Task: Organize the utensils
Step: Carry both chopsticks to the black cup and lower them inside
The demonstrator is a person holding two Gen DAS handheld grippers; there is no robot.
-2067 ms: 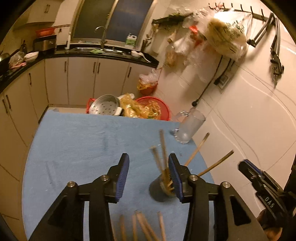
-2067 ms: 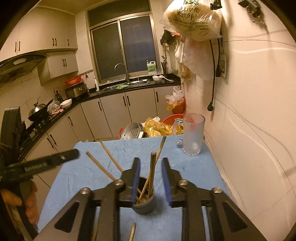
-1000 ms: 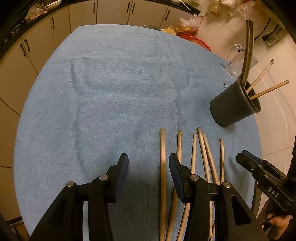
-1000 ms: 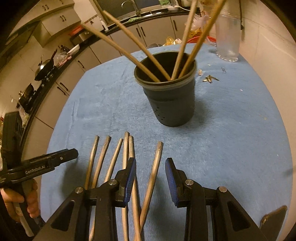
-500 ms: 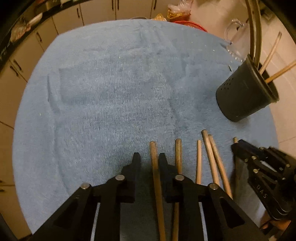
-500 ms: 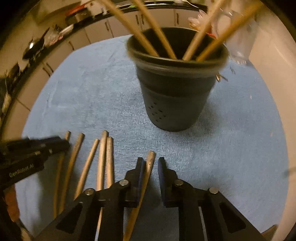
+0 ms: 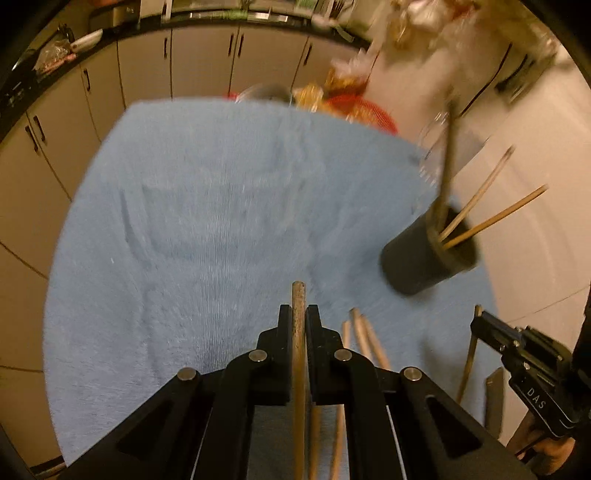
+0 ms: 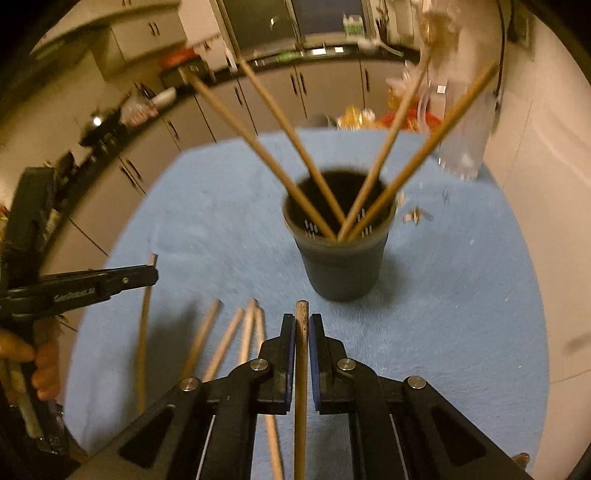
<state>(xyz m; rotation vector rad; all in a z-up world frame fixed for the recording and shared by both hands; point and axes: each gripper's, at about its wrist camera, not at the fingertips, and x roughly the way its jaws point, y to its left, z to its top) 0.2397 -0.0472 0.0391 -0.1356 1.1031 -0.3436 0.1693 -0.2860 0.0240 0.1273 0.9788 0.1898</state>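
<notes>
A: Left hand-held gripper [image 7: 298,317] is clamping one chopstick [image 7: 298,295], the right hand-held gripper [image 8: 302,326] another chopstick [image 8: 302,314]. More are lying on the blue surface [image 7: 184,221].

B: Both heading for the black cup [image 8: 341,254] at once? They're risking tipping it.

Kitchen, warm dim indoor light, frames motion-blurred. Beige base cabinets [image 7: 199,62] with dark bar handles wrap back and left side; black countertop [image 7: 207,16] above. Dark window [image 8: 288,18] over sink, faucet [image 8: 275,22] in front. Upper cabinets [image 8: 140,33] at left. White tiled wall [image 7: 535,192] at right, plastic bags [image 8: 439,29] hanging on it. Blue towel-covered table [image 7: 207,221] in foreground. Red basin [image 7: 369,110] beyond table's far edge
</notes>
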